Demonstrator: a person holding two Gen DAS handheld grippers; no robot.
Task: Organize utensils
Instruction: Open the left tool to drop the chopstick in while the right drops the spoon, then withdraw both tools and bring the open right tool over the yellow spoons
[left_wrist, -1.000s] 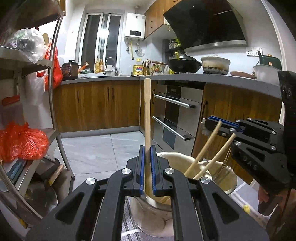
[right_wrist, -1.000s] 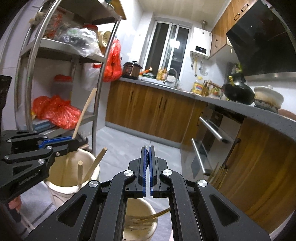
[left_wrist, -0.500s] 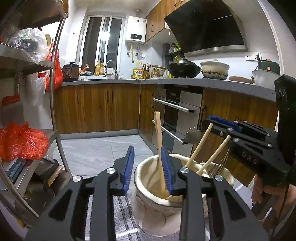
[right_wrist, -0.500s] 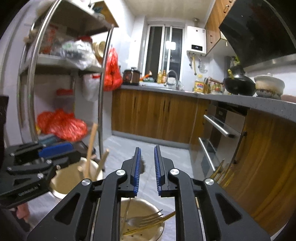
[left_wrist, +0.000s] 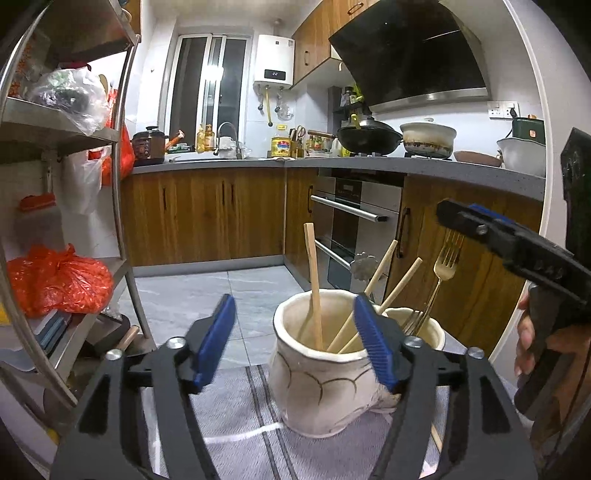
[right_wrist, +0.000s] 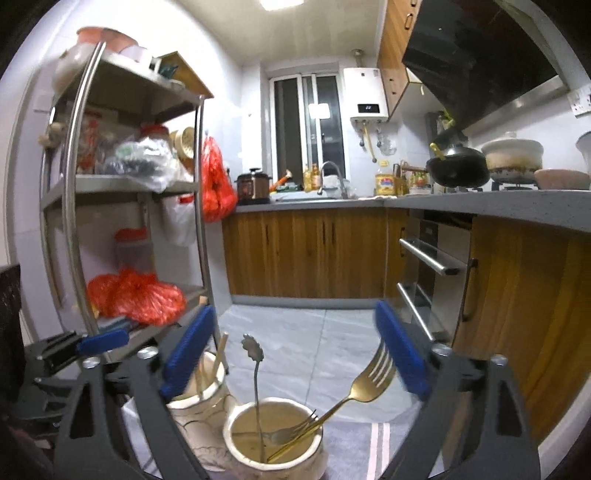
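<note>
Left wrist: striped cloth (left_wrist: 236, 417), kitchen cabinets (left_wrist: 207, 218).

A narrow kitchen with a pale grey tiled floor (left_wrist: 207, 291) runs back to a tall window (left_wrist: 207, 88) in the far wall, beside a white water heater (left_wrist: 274, 61) on the white tiled wall. Wood-fronted cabinets (left_wrist: 199, 218) under a grey bench (left_wrist: 424, 166) line the back and right side, with a steel built-in oven (left_wrist: 354, 229) below, a black range hood (left_wrist: 413, 55) above, and a black wok (left_wrist: 369, 134) and white pot (left_wrist: 428, 138) on the stove. On the left stands a metal shelving rack (right_wrist: 77, 206) holding red plastic bags (right_wrist: 136, 295), and a ceiling light (right_wrist: 282, 3) glows overhead.
</note>
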